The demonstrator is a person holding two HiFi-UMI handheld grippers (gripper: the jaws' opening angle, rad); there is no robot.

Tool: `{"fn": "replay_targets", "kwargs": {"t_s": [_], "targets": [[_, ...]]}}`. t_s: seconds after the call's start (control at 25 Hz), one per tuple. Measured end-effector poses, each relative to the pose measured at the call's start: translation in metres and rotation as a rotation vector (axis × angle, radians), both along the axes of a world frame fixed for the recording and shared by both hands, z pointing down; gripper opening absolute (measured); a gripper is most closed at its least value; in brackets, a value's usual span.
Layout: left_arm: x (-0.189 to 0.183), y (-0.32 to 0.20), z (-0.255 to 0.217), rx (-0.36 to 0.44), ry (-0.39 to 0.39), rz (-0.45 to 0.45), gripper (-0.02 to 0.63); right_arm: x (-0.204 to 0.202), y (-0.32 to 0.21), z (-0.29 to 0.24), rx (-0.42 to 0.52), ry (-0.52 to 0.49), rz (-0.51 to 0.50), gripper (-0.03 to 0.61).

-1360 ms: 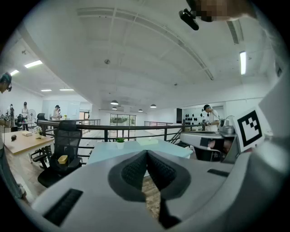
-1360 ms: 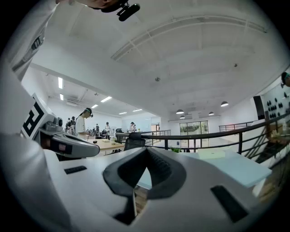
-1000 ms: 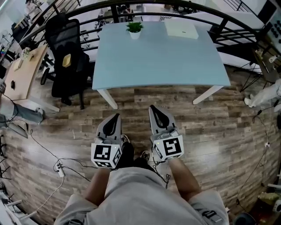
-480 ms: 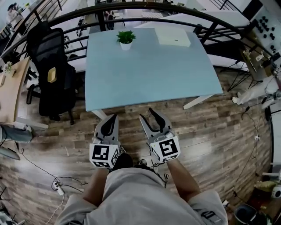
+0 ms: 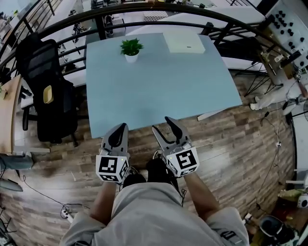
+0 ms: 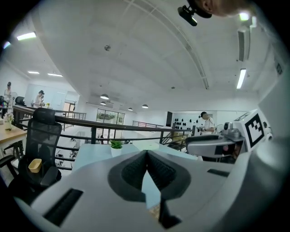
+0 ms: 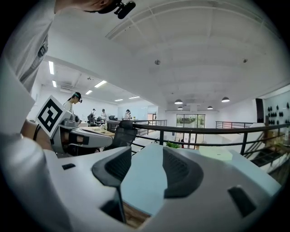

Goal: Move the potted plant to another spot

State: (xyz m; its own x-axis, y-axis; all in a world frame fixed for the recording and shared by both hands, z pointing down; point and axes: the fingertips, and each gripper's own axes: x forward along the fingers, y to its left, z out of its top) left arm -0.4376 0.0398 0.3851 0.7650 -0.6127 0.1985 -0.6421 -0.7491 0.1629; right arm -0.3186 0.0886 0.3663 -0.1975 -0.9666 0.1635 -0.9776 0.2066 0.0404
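The potted plant (image 5: pixel 131 49) stands upright in a small white pot at the far side of the pale blue surface (image 5: pixel 159 91), a little left of the middle. It is near the far edge and well apart from both tools. A flat white pad (image 5: pixel 183 42) lies to its right at the far edge, apart from the pot.

The left hand-held gripper (image 5: pixel 122 126) is clenched with its two jaws meeting at the tips, and nothing is caught between them. It points toward the near edge of the surface. The right hand-held gripper (image 5: pixel 161 123) sits just beside it on the right and points the same way. Its jaws have just been opening and now stand apart, released. Between them only the blue top shows, with the plant far off beyond.

Both tools are held low in front of the person, over the wooden floor (image 5: pixel 240 144), with their tips about at the near edge of the surface. A black office chair (image 5: pixel 41 86) stands at the left of the surface, and a dark curved railing (image 5: pixel 144 9) runs behind the far edge.
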Motion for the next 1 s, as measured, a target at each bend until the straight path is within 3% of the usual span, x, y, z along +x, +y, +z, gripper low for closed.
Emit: {"fn": "replay_targets", "kwargs": {"t_s": [0.6, 0.8, 1.0], "targets": [[0.117, -0.122, 0.007, -0.015, -0.056, -0.143, 0.012, 0.138, -0.129, 0.016, -0.013, -0.078, -0.126, 0.276], [0.139, -0.13, 0.027, -0.07, -0.086, -0.163, 0.012, 0.158, -0.146, 0.036, -0.047, -0.077, -0.169, 0.289], [0.135, -0.144, 0.042, -0.099, -0.113, -0.192, 0.012, 0.161, -0.162, 0.056, -0.089, -0.078, -0.186, 0.299]]}}
